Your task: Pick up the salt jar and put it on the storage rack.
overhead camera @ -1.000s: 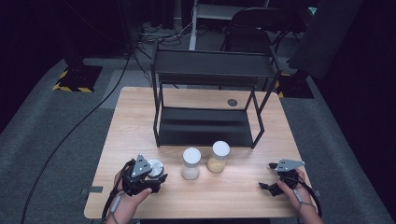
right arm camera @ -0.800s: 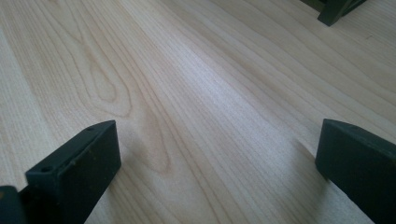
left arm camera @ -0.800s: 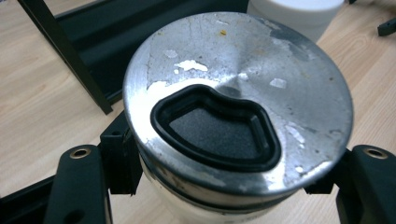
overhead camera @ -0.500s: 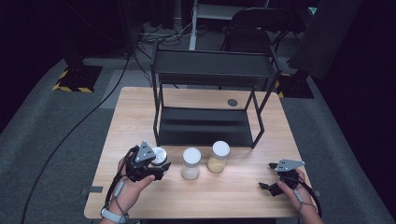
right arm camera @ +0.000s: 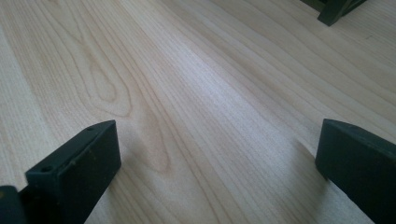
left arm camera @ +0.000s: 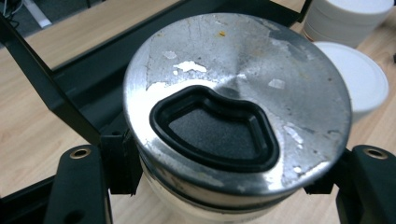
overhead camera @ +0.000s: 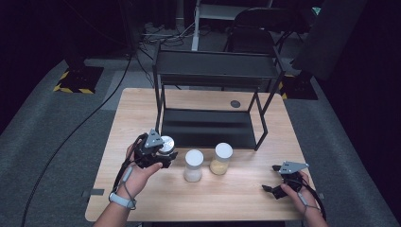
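The left hand-held gripper, clamped on the metal-lidded jar, had carried it up off the worktop toward the rack, while the right hand-held gripper rested with its jaws apart.

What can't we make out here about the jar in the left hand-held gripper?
- Jar contents: left gripper view, the metal lid covers them; high view too small.
- Jar base against table: hidden by lid and left hand-held gripper.
- Small dark disc, high view: too small to identify.
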Tool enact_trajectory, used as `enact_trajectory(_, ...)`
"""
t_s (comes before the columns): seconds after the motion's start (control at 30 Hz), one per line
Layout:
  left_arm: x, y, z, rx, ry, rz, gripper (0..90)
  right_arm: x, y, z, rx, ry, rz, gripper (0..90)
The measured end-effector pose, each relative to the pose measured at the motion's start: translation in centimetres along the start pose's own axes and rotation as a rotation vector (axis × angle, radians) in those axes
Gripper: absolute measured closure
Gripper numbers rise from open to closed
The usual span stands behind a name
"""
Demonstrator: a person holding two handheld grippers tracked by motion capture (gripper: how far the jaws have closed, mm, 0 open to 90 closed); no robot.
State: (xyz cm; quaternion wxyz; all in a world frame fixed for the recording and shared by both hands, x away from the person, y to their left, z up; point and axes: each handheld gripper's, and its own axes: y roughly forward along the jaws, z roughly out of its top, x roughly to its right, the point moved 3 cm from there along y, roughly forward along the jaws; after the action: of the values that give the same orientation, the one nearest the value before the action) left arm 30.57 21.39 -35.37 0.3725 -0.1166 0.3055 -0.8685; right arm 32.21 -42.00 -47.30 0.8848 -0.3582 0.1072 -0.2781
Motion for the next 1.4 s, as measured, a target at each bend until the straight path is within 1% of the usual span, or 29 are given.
enact_trajectory(0.2,-0.6,0.6,1.2,0.008,0.003,-0.004,30.5,0.0,0.0,0.0,0.0,0.0,0.0,0.0)
enact_trajectory(0.23,-0.7,0.7,1.5,0.002,0.007,-0.005,30.4,0.0,0.0,0.0,0.0,0.0,0.0,0.0)
enact_trajectory(0.43,-1.2,1.3,2.7,0.001,0.016,-0.007,30.5,0.0,0.0,0.0,0.0,0.0,0.0,0.0)
enact_trajectory(0.73,-1.8,2.7,4.5,0.01,0.025,-0.004,30.5,0.0,0.0,0.0,0.0,0.0,0.0,0.0)
enact_trajectory(0.87,-2.1,3.5,5.2,0.006,0.03,-0.005,30.5,0.0,0.0,0.0,0.0,0.0,0.0,0.0)
enact_trajectory(1.1,-2.8,5.1,5.9,0.01,0.022,-0.007,30.5,0.0,0.0,0.0,-0.003,0.0,0.0,0.0)
enact_trajectory(1.23,-2.8,6.1,6.3,0.003,0.039,0.009,30.5,0.0,0.0,0.0,-0.002,0.0,0.0,0.0)
enact_trajectory(1.33,-3.1,6.9,6.4,0.003,0.026,-0.003,30.5,0.0,0.0,0.0,-0.003,0.0,0.0,0.0)
enact_trajectory(1.4,-3.3,7.5,6.4,-0.001,0.026,-0.006,30.5,0.0,0.0,0.0,-0.003,0.0,0.0,0.0)
